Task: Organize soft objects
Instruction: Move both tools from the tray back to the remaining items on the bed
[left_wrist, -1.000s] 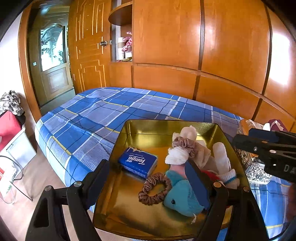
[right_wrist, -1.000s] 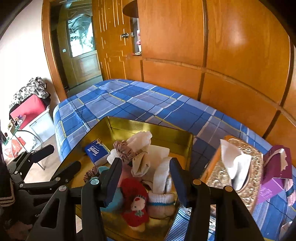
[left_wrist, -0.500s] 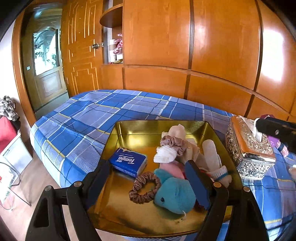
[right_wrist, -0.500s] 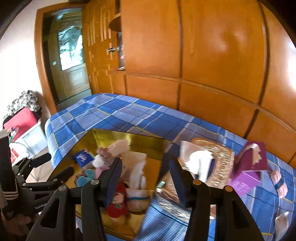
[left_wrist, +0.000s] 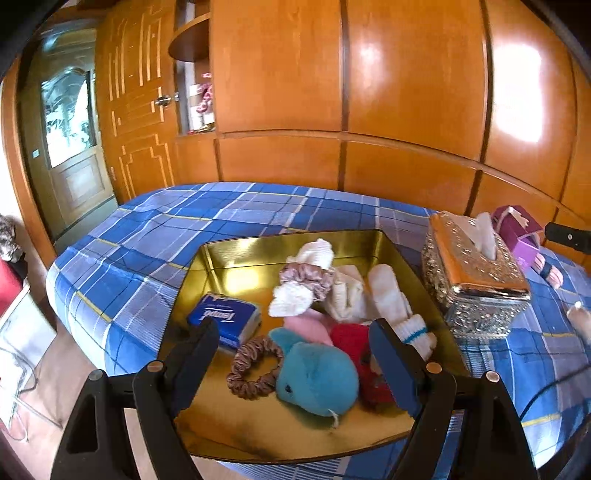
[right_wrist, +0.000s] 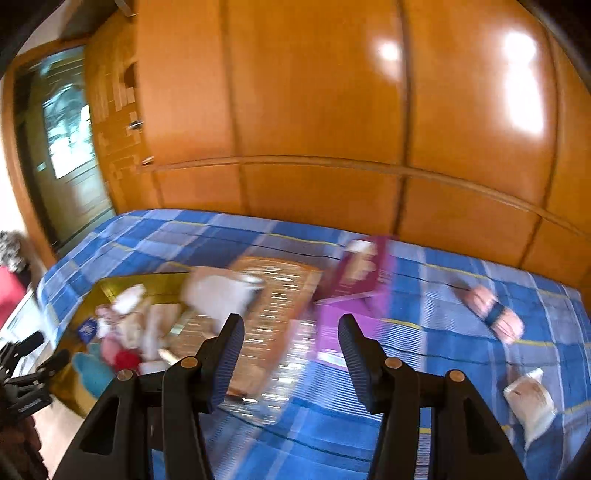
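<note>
A bed with a blue checked cover (left_wrist: 229, 221) stands against glossy orange wooden wall panels (left_wrist: 406, 92), with a glass-paned door (left_wrist: 70, 147) at its far left. On the cover sits the shallow gold metal tray (left_wrist: 236, 266), holding a teal plush toy (left_wrist: 317, 373), white socks (left_wrist: 391, 299) and a brown scrunchie (left_wrist: 255, 369). Just right of the tray is an ornate silver tissue box (left_wrist: 476, 273). The left gripper (left_wrist: 295, 362) hangs open over the tray, empty. The right gripper (right_wrist: 291, 350), half open and empty, is right of the tray; farther right lies a pink roll (right_wrist: 491, 314), perhaps socks, in the blurred view.
</note>
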